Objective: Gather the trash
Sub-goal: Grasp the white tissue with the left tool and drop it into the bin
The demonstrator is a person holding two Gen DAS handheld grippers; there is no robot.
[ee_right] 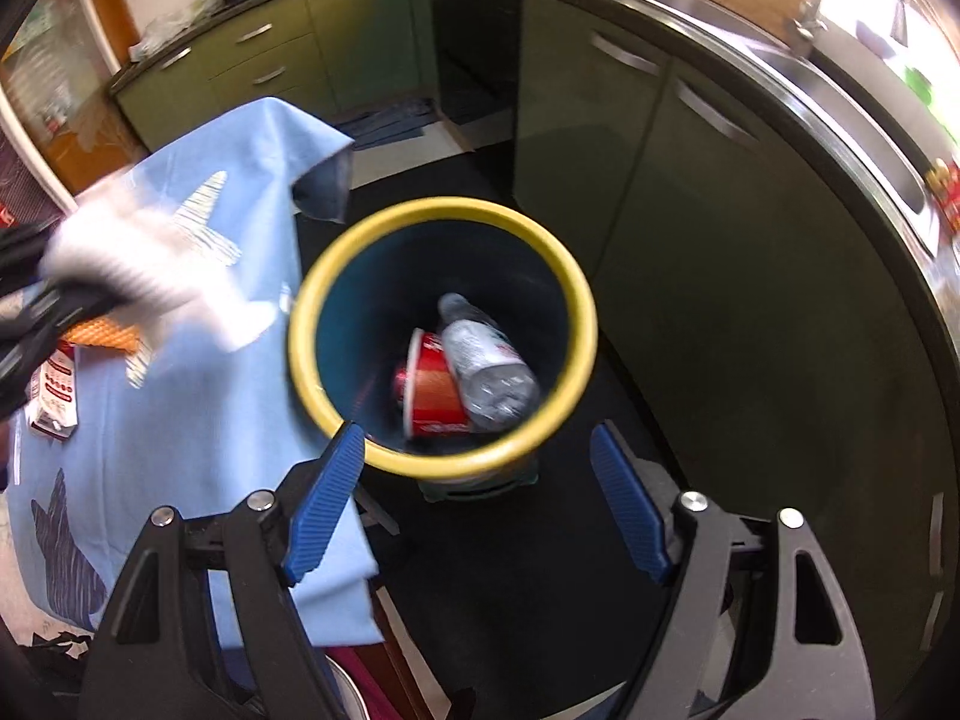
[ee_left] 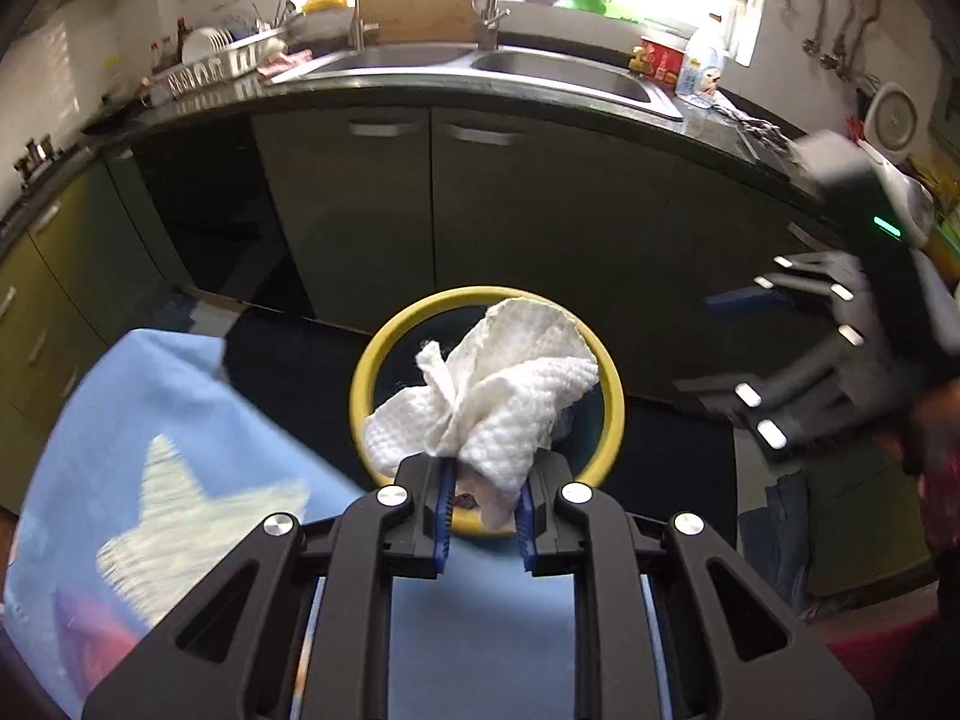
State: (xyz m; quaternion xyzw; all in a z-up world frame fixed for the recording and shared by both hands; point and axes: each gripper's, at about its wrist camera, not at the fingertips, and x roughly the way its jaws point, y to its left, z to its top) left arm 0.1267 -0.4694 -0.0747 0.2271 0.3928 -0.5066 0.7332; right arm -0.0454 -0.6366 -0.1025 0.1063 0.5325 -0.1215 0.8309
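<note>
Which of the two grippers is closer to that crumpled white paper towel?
Left. The left gripper is clamped on the paper towel, above the yellow-rimmed bin. The right gripper hangs open nearby, empty.

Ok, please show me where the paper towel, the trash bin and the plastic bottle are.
paper towel (ee_left: 510,384), left wrist view, on its crumpled middle.
trash bin (ee_right: 312,294), right wrist view, on its yellow rim, left side.
plastic bottle (ee_right: 489,366), right wrist view, on its clear body, inside the bin.
</note>
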